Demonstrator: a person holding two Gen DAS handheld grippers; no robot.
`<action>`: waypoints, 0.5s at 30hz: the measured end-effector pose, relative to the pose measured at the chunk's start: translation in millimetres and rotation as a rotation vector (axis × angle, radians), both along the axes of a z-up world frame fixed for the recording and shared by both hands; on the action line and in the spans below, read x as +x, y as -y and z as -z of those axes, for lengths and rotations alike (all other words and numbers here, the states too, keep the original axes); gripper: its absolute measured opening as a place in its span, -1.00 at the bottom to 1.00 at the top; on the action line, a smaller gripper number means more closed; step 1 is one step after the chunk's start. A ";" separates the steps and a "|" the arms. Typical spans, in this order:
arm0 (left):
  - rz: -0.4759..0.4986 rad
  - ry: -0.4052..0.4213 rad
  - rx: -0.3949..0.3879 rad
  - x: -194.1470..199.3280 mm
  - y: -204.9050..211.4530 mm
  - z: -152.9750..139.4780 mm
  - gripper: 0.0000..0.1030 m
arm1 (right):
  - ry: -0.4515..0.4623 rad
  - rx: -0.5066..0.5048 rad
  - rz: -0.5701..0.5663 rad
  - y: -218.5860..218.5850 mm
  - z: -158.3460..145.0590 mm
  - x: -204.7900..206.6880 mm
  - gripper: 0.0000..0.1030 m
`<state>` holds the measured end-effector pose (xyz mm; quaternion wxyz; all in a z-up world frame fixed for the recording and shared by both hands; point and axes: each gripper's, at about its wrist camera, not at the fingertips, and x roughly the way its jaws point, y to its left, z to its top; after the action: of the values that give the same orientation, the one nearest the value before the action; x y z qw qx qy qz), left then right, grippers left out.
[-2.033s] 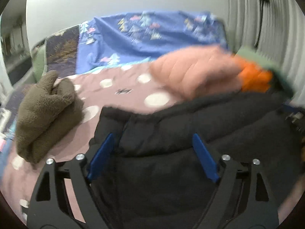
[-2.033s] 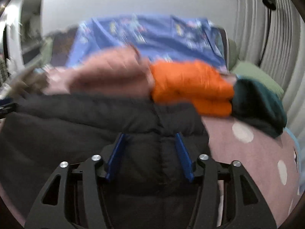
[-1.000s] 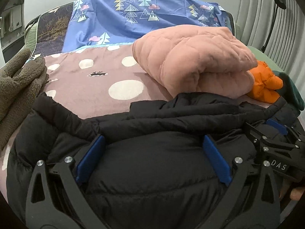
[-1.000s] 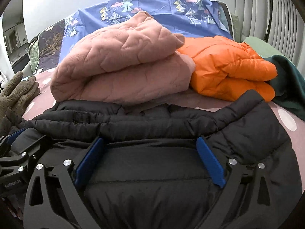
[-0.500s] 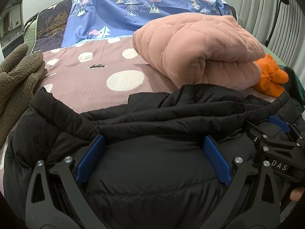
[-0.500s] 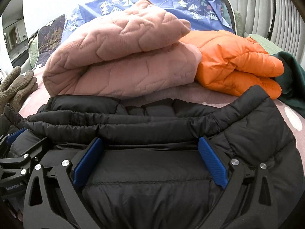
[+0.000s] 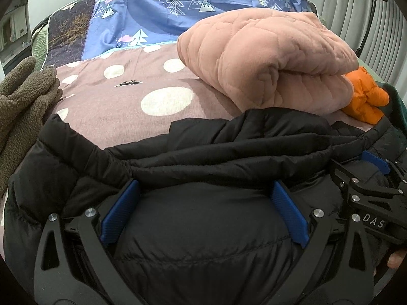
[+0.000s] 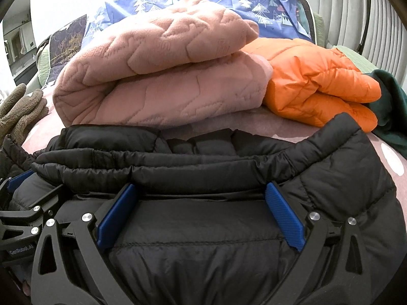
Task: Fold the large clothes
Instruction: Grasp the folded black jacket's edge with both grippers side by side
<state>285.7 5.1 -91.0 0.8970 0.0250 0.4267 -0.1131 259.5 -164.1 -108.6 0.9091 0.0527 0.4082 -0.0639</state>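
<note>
Black puffer jacket (image 8: 203, 254) (one) lies beneath two wide-spread grippers.

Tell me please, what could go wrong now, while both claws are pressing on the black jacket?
1. The black puffy jacket bulges between the open fingers of the right claw and the left claw; neither pinches it, so it may spring open.
2. The pink quilted garment lies just beyond the jacket's edge; pushing forward could disturb it.
3. The claws sit close together and might bump.
</note>
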 end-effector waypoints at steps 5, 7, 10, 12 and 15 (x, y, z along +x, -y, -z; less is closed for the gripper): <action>-0.006 0.004 0.020 1.3 3.3 3.3 0.96 | -0.015 -0.030 0.009 -3.9 2.3 1.6 0.97; -0.007 0.004 0.027 0.9 4.7 3.5 0.96 | -0.016 -0.038 0.011 -4.6 1.7 1.9 0.97; -0.009 0.005 0.031 0.3 5.1 2.5 0.96 | -0.018 -0.056 0.013 -7.3 -0.3 1.5 0.97; -0.011 0.007 0.043 -0.9 6.1 1.3 0.96 | -0.017 -0.066 0.016 -9.0 -3.5 0.5 0.97; -0.018 0.014 0.066 -9.5 5.5 -8.2 0.95 | -0.006 -0.076 0.021 -11.5 -18.8 -13.2 0.89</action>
<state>276.2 -0.4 -82.8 0.8996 0.0516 0.4242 -0.0905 246.3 -152.6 -89.7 0.9085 0.0223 0.4076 -0.0889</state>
